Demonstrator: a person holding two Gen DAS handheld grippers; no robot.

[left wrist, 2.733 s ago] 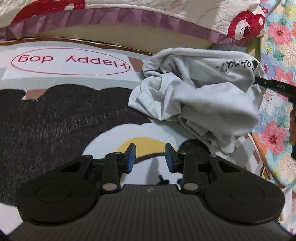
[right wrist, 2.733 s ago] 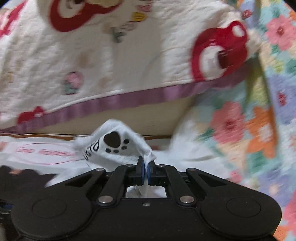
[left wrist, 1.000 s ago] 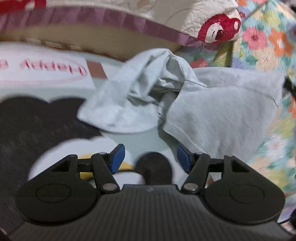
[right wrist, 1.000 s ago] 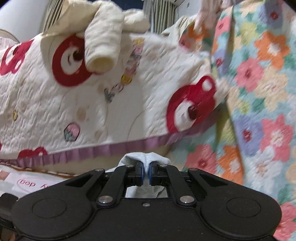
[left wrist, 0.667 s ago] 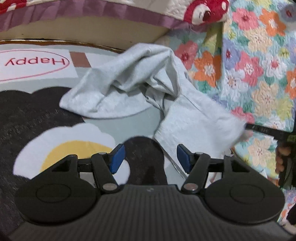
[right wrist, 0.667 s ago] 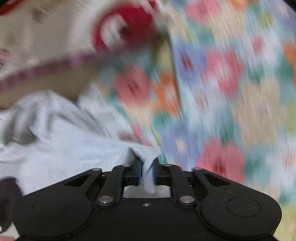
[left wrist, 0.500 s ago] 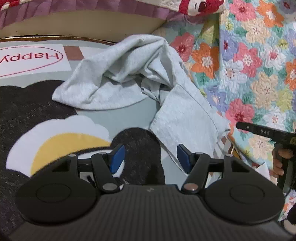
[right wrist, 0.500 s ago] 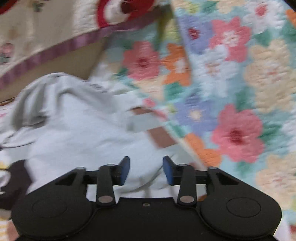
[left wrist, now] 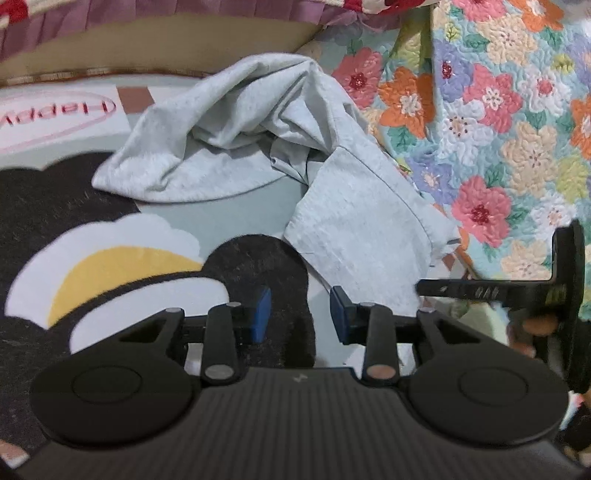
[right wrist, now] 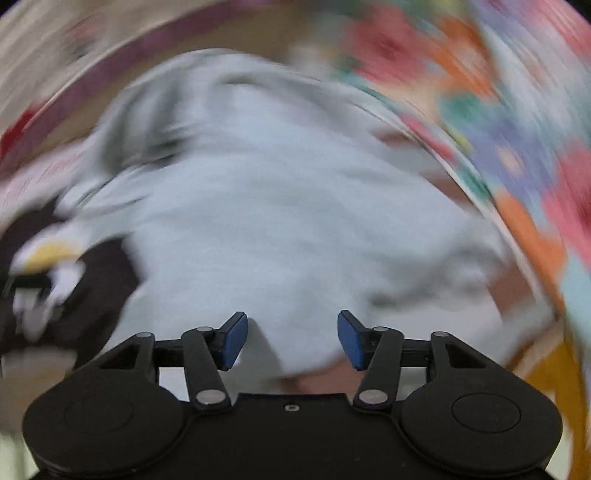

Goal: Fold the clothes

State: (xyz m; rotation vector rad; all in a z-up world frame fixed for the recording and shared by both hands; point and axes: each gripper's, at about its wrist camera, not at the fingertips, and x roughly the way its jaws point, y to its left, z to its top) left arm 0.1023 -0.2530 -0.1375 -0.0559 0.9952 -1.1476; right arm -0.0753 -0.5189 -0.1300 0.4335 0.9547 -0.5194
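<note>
A pale grey garment (left wrist: 258,147) lies crumpled on a cartoon-print mat (left wrist: 110,266), one flap (left wrist: 362,229) stretched toward me. My left gripper (left wrist: 300,314) hovers open just short of that flap's near edge, nothing between its blue pads. In the left wrist view the right gripper's black finger (left wrist: 480,291) reaches in from the right at the flap's corner, a hand (left wrist: 535,326) behind it. The right wrist view is motion-blurred: the garment (right wrist: 277,229) fills it, and my right gripper (right wrist: 291,339) is open over the cloth's near edge.
A floral quilt (left wrist: 498,122) rises along the right side, right beside the garment. A cream quilt with a purple border (left wrist: 147,33) and a tan mattress edge close the back. The mat extends left with a black and yellow figure.
My right gripper let go of the garment, opened and dropped low beside the flap. The cloth fell from a lifted drape to lie on the mat. My left gripper narrowed slightly and moved nearer the flap.
</note>
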